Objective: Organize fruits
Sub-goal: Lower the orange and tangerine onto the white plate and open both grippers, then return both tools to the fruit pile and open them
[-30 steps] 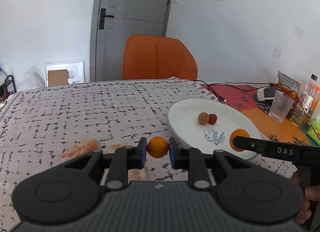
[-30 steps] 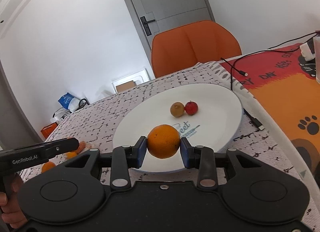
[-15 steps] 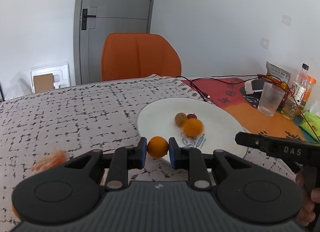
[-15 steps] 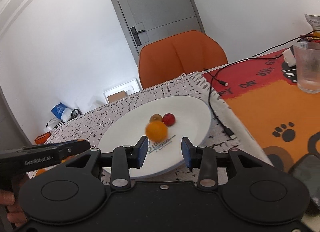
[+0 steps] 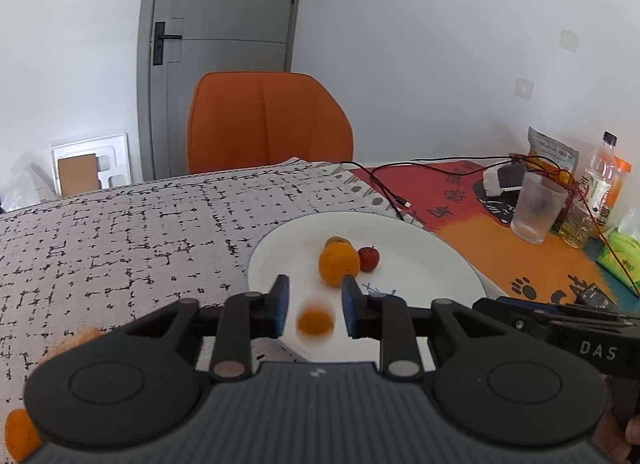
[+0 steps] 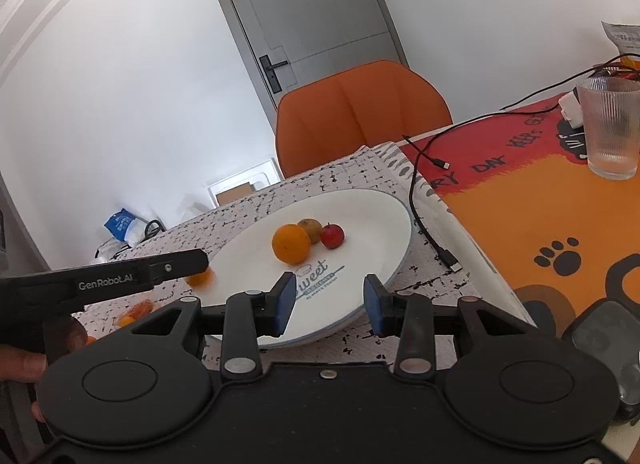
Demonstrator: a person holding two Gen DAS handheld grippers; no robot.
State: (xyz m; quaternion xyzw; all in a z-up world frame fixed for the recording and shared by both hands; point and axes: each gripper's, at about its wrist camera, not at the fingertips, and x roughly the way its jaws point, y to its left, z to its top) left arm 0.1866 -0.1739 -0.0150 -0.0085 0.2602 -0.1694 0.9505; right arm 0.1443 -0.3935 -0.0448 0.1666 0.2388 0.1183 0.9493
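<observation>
A white plate [image 5: 420, 240] [image 6: 372, 224] holds a big orange [image 5: 338, 264] [image 6: 291, 243], a brownish fruit [image 6: 311, 229] behind it and a small red fruit [image 5: 369, 259] [image 6: 332, 235]. My left gripper [image 5: 313, 306] is open over the plate's near left edge. A small orange [image 5: 315, 323] [image 6: 200, 278], blurred by motion, is between and below its pads, free of them. My right gripper [image 6: 330, 298] is open and empty at the plate's near rim. Orange pieces [image 6: 136, 311] lie on the cloth to the left.
A patterned cloth [image 5: 120, 232] covers the table. To the right are a red and orange mat [image 6: 540, 200], a black cable [image 6: 424, 192], a glass [image 6: 610, 126], bottles [image 5: 600, 180] and a snack bag [image 5: 552, 152]. An orange chair [image 5: 268, 120] stands behind the table.
My right gripper opened and left the big orange on the plate, then drew back. My left gripper carried the small orange over the plate edge and opened; the orange is dropping.
</observation>
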